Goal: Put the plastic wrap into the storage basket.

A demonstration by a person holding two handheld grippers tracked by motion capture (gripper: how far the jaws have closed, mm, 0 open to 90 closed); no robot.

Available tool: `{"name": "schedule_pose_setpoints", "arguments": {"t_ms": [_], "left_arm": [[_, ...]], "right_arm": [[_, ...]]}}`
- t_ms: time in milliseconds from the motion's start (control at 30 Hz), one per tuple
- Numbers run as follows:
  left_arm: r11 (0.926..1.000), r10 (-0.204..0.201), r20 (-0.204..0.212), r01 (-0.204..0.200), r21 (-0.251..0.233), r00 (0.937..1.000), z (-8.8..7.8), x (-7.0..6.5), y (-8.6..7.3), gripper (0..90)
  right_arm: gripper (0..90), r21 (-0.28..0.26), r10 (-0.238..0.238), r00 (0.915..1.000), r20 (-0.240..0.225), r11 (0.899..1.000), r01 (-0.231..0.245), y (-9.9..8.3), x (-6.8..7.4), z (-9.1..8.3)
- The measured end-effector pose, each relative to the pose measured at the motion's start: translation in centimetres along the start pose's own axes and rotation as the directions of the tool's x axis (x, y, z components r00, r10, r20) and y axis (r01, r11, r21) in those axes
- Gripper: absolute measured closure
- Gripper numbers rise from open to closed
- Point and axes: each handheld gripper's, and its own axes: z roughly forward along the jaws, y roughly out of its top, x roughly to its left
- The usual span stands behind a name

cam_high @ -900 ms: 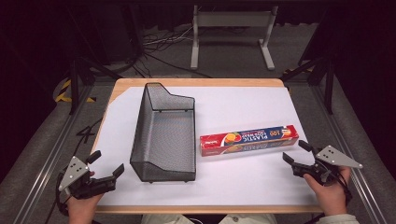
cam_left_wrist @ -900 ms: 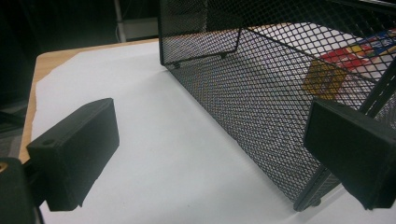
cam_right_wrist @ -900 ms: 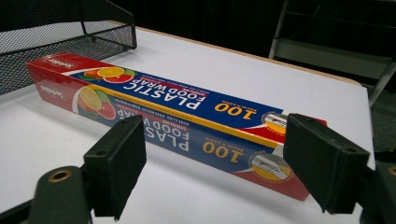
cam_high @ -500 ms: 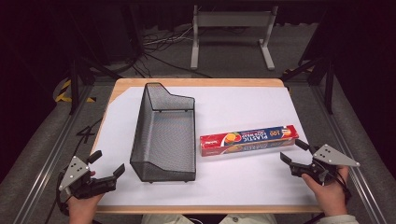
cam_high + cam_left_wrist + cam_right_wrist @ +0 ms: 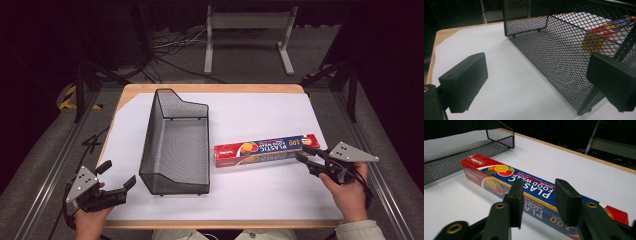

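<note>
A long red and blue plastic food wrap box point(image 5: 265, 150) lies flat on the white table right of centre. A black mesh basket point(image 5: 175, 145) stands to its left, lengthwise front to back. My right gripper point(image 5: 303, 153) is open at the box's right end, its jaws on either side of that end and not closed on it. In the right gripper view the box point(image 5: 506, 173) runs away between the open right gripper point(image 5: 540, 195). My left gripper point(image 5: 118, 174) is wide open near the front left corner, apart from the basket point(image 5: 564, 50).
The white sheet point(image 5: 260, 200) covers a wooden table with bare room in front of and behind the box. A metal stand point(image 5: 247, 30) and cables lie on the floor beyond the far edge. Frame rails run along both sides.
My right gripper has edged left up to the box's right end. The left gripper, the basket and the box have stayed put.
</note>
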Motion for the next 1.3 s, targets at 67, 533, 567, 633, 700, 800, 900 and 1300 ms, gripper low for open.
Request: {"name": "schedule_pose_setpoints", "arguments": {"t_ms": [67,533,567,633,700,800,900,1300], "left_arm": [[1.0,-0.001,0.002,0.001,0.001,1.0,0.0,0.1,0.0,4.5],[1.0,-0.001,0.001,0.001,-0.001,1.0,0.1,0.0,0.0,4.5],[1.0,0.0,0.0,0.0,-0.003,1.0,0.1,0.0,0.0,4.5],[1.0,-0.001,0.001,0.001,-0.002,1.0,0.1,0.0,0.0,4.5],[1.0,0.0,0.001,0.0,-0.002,1.0,0.1,0.0,0.0,4.5],[1.0,0.002,0.001,-0.002,-0.002,1.0,0.0,0.0,0.0,4.5],[1.0,-0.001,-0.002,0.001,-0.005,1.0,0.0,0.1,-0.1,4.5],[1.0,0.003,-0.003,-0.003,-0.001,1.0,0.1,0.1,-0.1,4.6]], "right_arm": [[69.1,0.023,0.009,1.0,0.0,1.0,-0.009,0.5,-0.2,0.1],[90.0,0.126,0.02,0.9998,0.001,0.992,-0.02,3.8,-1.7,2.1],[90.0,0.129,0.019,0.9998,-0.003,0.991,-0.019,4.1,-1.9,2.5],[90.0,0.142,0.022,0.9998,-0.003,0.99,-0.021,4.4,-2.2,2.9],[90.0,0.154,0.039,0.9992,-0.006,0.987,-0.038,4.8,-2.6,3.5],[90.0,0.167,0.047,0.9989,-0.001,0.985,-0.046,5.1,-3.1,3.9],[90.0,0.185,0.058,0.9983,0.006,0.981,-0.059,5.6,-3.9,4.6],[90.0,0.266,0.082,0.9951,0.057,0.959,-0.094,6.6,-6.4,7.2]]}}
